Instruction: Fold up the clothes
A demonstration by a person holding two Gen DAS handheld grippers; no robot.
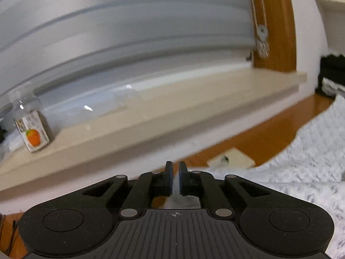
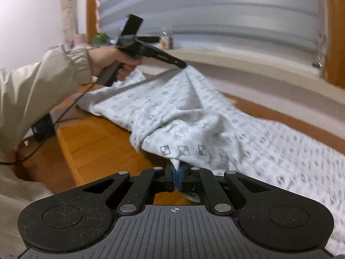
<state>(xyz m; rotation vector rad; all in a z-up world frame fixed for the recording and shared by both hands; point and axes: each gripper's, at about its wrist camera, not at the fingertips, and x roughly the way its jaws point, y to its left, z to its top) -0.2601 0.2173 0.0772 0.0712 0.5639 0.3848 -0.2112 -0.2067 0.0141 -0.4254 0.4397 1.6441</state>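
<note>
A white garment with a grey square print (image 2: 237,133) lies across the wooden table (image 2: 97,142), and its right part shows in the left wrist view (image 1: 312,151). My right gripper (image 2: 176,168) is shut on a bunched edge of the garment at the near side. Farther back, my left gripper (image 2: 182,64), held by a hand in a beige sleeve (image 2: 43,82), pinches another edge and lifts it into a tent above the table. In the left wrist view, the left gripper (image 1: 175,166) has its jaws nearly together with white fabric between the pads.
A beige window sill (image 1: 194,99) runs behind the table under a closed blind. A clear bottle with an orange label (image 1: 32,123) stands on it at the left. A small beige card (image 1: 232,158) lies on the table. A black box with cables (image 2: 43,127) sits beyond the table's left edge.
</note>
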